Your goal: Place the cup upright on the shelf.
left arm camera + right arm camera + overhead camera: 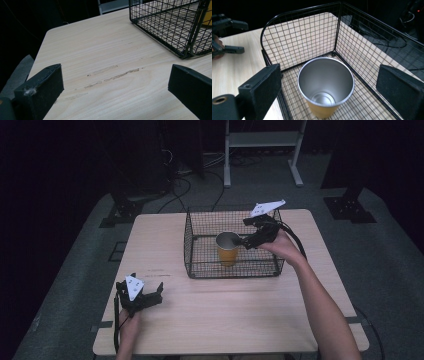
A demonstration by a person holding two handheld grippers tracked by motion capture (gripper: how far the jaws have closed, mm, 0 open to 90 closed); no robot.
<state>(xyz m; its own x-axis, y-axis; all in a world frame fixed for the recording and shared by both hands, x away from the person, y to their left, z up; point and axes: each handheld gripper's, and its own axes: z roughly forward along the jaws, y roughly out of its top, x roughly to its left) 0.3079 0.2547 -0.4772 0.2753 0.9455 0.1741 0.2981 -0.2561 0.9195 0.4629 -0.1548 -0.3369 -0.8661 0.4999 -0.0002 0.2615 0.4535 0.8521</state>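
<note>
A yellow cup (pixel 228 247) with a shiny metal inside stands upright in a black wire basket (pixel 200 266) at the middle of the table. My right gripper (pixel 246 234) hangs open just right of the cup's rim, above the basket. In the right gripper view the cup (pixel 325 82) sits empty between and below the two jaws of the gripper (pixel 329 75), touching neither. My left gripper (pixel 142 292) rests open near the table's front left corner, with bare wood between the jaws (pixel 115 85). The basket (pixel 170 25) stands ahead of it to the right.
The light wooden table (pixel 225 320) has worn scratch marks (pixel 112 75) in front of the left gripper. Beyond the table, a white frame (pixel 262 140) and cables lie on the grey floor. The left gripper (pixel 227 37) is seen far off in the right gripper view.
</note>
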